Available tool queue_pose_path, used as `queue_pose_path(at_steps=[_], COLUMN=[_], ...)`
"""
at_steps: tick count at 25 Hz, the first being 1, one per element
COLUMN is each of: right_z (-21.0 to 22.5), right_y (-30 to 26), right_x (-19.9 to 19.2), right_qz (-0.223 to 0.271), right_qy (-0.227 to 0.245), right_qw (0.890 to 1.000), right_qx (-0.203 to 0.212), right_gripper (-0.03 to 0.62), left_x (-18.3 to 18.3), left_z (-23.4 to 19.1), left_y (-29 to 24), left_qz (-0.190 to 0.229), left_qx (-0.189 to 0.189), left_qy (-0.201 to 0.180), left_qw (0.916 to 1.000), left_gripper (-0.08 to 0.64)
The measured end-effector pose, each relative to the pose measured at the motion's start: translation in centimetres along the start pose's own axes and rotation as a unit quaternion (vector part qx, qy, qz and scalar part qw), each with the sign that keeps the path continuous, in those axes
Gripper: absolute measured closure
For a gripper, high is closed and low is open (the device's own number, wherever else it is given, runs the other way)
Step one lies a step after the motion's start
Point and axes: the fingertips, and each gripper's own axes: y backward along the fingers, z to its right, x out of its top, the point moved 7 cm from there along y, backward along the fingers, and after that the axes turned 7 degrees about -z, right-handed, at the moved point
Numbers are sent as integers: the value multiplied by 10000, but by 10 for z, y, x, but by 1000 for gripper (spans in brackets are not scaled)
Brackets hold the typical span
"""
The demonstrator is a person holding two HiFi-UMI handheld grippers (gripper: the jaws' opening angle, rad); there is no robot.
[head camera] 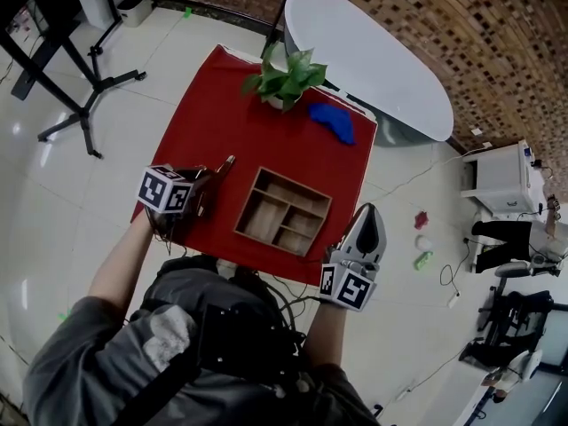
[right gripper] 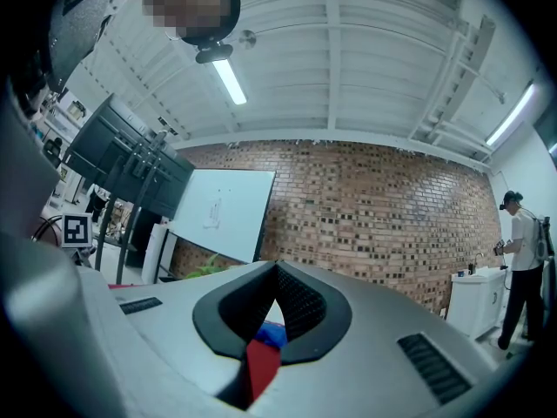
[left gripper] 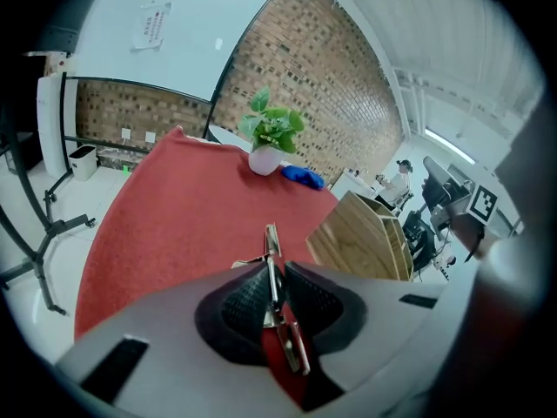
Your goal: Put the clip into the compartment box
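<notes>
The clip (left gripper: 271, 242) is a thin metal spring clip standing on edge between the pads of my left gripper (left gripper: 272, 273), which is shut on it; its tip sticks out past the fingertips. In the head view the left gripper (head camera: 213, 174) is over the near left part of the red table (head camera: 222, 105), and the clip (head camera: 227, 162) points towards the wooden compartment box (head camera: 284, 211) just to its right. The box (left gripper: 365, 233) is open on top with several compartments. My right gripper (head camera: 371, 211) hangs off the table's near right corner, shut and holding nothing, pointing level at the brick wall (right gripper: 277, 273).
A potted plant (head camera: 286, 80) and a blue cloth (head camera: 333, 121) sit at the table's far edge. A white oval table (head camera: 373, 56) stands behind. A black stand (head camera: 80, 87) is on the floor to the left, small items (head camera: 422, 238) and a white cabinet (head camera: 506, 180) to the right.
</notes>
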Motion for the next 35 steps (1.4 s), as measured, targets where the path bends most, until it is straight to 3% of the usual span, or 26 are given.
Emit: queue_pose_path(at_steps=[11,16,19,25,28,35], right_z=[19,30,36,53,62,85], right_y=[5,9,12,24,29,56], right_x=[-2,0,3,11,13,30], right_qz=[34,55,98,187,246,407], right_qy=[-14,-15,-10,-10,-36,-70], right_qw=[10000,9999,9999,9997,9995,9990], right_qx=[62,85,107,159,185,157], right_gripper=[594,594,594,594,594,594], left_x=[7,22,40,71,79,77], left_z=[22,41,63,126,154,217], left_y=[1,23,47,103,120,153], left_qz=[292,895,1541,2670,2947,3241], left_qx=[-36,-271,-489,-622,-664,-923], left_qy=[67,210,110,-411,-676,-941], left_qw=[9995,9954,9868,9608,9509,9368], left_gripper=[505,505,505,505,505,508])
